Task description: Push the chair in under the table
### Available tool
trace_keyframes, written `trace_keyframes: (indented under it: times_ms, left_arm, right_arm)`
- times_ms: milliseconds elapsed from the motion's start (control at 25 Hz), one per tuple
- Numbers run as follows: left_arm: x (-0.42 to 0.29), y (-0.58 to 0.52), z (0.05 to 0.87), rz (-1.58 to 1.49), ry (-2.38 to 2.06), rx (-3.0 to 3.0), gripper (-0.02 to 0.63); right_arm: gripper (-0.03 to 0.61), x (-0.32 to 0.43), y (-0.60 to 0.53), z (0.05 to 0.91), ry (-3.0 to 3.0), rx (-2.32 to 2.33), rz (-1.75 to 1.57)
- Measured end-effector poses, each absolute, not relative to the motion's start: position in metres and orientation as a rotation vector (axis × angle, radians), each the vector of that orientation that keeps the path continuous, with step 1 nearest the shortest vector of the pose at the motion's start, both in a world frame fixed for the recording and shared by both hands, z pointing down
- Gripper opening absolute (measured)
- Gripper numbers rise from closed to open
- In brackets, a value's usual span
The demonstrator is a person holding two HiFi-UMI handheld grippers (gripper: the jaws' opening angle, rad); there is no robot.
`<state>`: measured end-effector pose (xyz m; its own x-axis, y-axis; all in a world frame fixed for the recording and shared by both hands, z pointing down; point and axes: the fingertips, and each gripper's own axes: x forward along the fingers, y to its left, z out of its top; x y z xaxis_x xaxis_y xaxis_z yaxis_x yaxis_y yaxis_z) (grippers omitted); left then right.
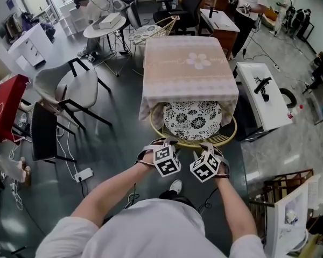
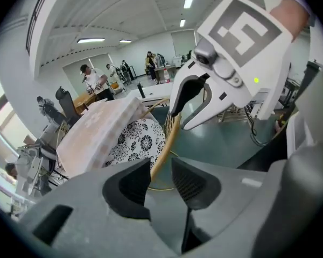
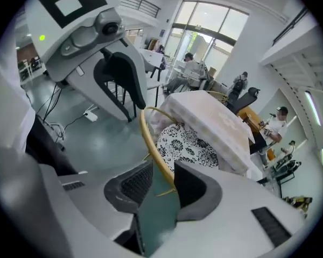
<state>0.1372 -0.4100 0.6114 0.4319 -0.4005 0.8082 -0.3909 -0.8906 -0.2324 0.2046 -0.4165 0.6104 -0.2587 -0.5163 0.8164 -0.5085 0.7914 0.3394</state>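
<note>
The rattan chair, with a round cane rim (image 1: 194,142) and a black-and-white flowered cushion (image 1: 192,120), stands tucked under the table, which wears a pink lace cloth (image 1: 185,63). My left gripper (image 1: 160,144) and right gripper (image 1: 211,147) hover side by side at the back of the rim. In the left gripper view the left gripper (image 2: 161,173) is open, and the rim (image 2: 167,144) runs past the gap without touching the pads. In the right gripper view the right gripper (image 3: 162,184) is open too, with the rim (image 3: 151,138) loose between its pads.
A grey shell chair (image 1: 70,87) and a black chair (image 1: 43,133) stand to the left, with a power strip (image 1: 83,173) on the floor. A white cabinet (image 1: 261,93) sits right of the table. A wooden rack (image 1: 282,187) is at lower right. People stand at the far end.
</note>
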Motion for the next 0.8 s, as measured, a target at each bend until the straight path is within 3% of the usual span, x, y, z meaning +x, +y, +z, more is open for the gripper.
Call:
trace_keyframes:
  times_ms: [200,440,800]
  left_arm:
    - [0.125,-0.396,0.580,-1.320,0.912,-2.827,0.121]
    - [0.110,-0.388,0.539,-1.018,1.166,-2.959,0.039]
    - [0.099,-0.362,0.477,-0.672,1.332,-3.048,0.006]
  right_arm:
    - [0.050,0.179,-0.403,0.579,-2.010,0.997,0.136]
    - [0.027,0.156,-0.390,0.537,-2.132,1.265,0.321]
    - [0.005,0.143,-0.360,0.476,-2.261,1.497,0.403]
